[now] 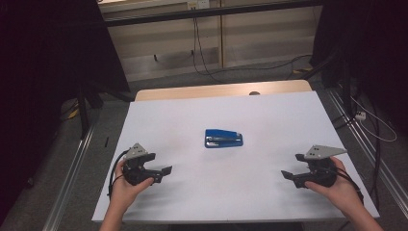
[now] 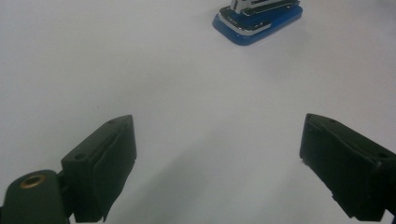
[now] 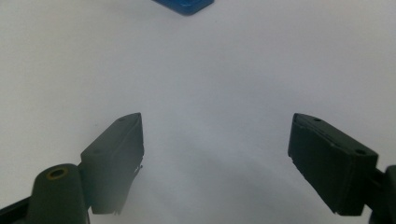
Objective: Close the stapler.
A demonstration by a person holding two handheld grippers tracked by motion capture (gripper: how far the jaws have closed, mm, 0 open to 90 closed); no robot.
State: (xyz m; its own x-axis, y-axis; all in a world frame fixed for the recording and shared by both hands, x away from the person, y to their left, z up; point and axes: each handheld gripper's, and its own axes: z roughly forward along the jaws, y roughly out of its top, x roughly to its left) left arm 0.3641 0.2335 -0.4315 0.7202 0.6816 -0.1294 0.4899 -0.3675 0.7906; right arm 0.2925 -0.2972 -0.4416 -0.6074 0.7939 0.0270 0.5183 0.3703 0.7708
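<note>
A blue stapler (image 1: 223,138) with a silver metal top lies flat near the middle of the white table (image 1: 269,115). My left gripper (image 1: 163,174) hovers near the front left, held in a hand, its jaws open and pointing toward the centre. My right gripper (image 1: 287,176) sits at the front right, also open and empty. In the left gripper view the stapler (image 2: 258,18) lies ahead beyond the open left gripper (image 2: 219,144). In the right gripper view a blue corner of the stapler (image 3: 184,5) peeks in at the top, past the open right gripper (image 3: 217,140).
A bare wooden strip (image 1: 192,91) runs along the table's far edge. Cables (image 1: 370,125) trail on the floor to the right, and a metal rail (image 1: 72,168) runs beside the left edge. Dark curtains hang at both sides.
</note>
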